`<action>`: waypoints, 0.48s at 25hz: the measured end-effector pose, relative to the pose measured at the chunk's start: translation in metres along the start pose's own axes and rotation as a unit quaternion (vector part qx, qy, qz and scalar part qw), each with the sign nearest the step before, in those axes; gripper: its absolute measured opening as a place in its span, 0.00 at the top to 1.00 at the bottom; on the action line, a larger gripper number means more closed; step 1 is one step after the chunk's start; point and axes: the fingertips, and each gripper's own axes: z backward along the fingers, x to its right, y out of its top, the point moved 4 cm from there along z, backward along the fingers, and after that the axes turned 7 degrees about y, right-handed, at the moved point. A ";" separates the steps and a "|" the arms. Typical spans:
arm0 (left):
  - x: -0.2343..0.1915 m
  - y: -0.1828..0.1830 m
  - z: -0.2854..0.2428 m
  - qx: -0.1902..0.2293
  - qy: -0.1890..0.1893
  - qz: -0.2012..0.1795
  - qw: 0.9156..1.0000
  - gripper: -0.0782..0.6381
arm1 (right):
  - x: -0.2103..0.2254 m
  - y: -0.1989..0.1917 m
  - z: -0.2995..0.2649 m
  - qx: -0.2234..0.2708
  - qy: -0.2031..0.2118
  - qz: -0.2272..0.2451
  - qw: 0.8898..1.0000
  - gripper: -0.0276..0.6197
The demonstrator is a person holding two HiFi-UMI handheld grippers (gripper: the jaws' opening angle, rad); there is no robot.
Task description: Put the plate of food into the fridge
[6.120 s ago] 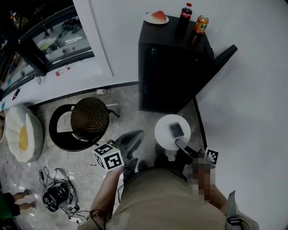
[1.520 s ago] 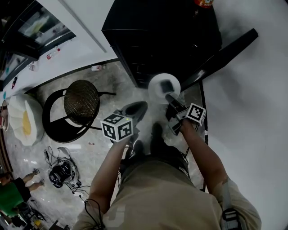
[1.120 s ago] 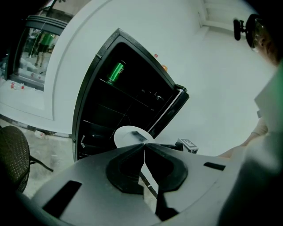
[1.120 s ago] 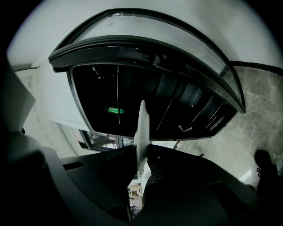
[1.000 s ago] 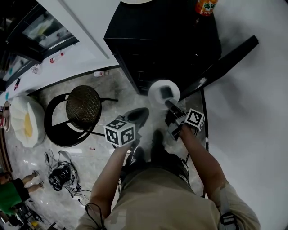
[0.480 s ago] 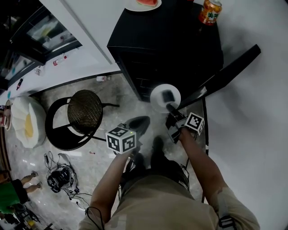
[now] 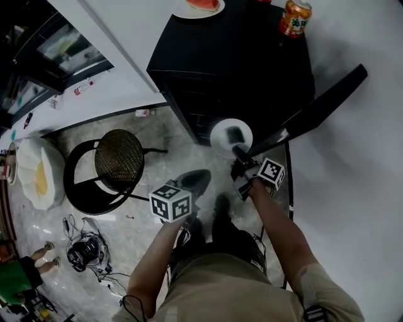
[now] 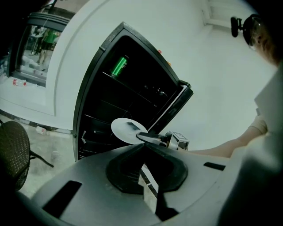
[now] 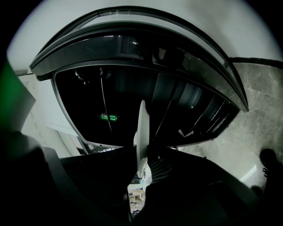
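Observation:
In the head view my right gripper (image 7: 235,144) is shut on the rim of a white plate (image 7: 230,135), held level just in front of the open black fridge (image 7: 214,69). Its upper jaw lies dark across the plate. The right gripper view shows the plate (image 9: 141,128) edge-on between my right gripper's jaws (image 9: 142,164), facing the dark fridge interior (image 9: 146,97). My left gripper (image 7: 194,179) hangs lower left of the plate, shut and empty. From the left gripper (image 8: 143,148) I see the plate (image 8: 125,130) and the fridge door (image 8: 174,108) swung open.
A green can (image 8: 118,66) sits on an upper fridge shelf. On top of the fridge stand a plate with watermelon (image 7: 196,6) and an orange can (image 7: 295,17). The open door (image 7: 315,104) juts right. A black round stool (image 7: 118,160) and cables (image 7: 85,251) are on the floor to the left.
Since six seconds ago the person has stepped up to the fridge with the plate. In the last second the plate barely moved; the left gripper dropped slightly.

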 end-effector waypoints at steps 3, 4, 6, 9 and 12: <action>-0.001 -0.004 0.001 -0.002 0.002 0.001 1.000 0.87 | 0.003 0.002 -0.003 0.003 0.001 -0.002 1.000 0.89; -0.002 -0.004 0.001 -0.002 0.003 0.002 1.000 0.87 | 0.004 0.002 -0.004 0.004 0.000 -0.001 1.000 0.89; -0.003 -0.005 0.003 -0.002 0.005 0.004 1.000 0.87 | 0.007 0.003 -0.009 0.009 -0.002 -0.001 1.000 0.89; -0.005 -0.006 0.004 -0.003 0.007 0.004 1.000 0.87 | 0.010 0.005 -0.015 0.018 -0.004 -0.006 1.000 0.89; -0.008 -0.006 0.006 -0.002 0.010 0.006 1.000 0.87 | 0.012 0.008 -0.023 0.023 -0.004 -0.010 1.000 0.89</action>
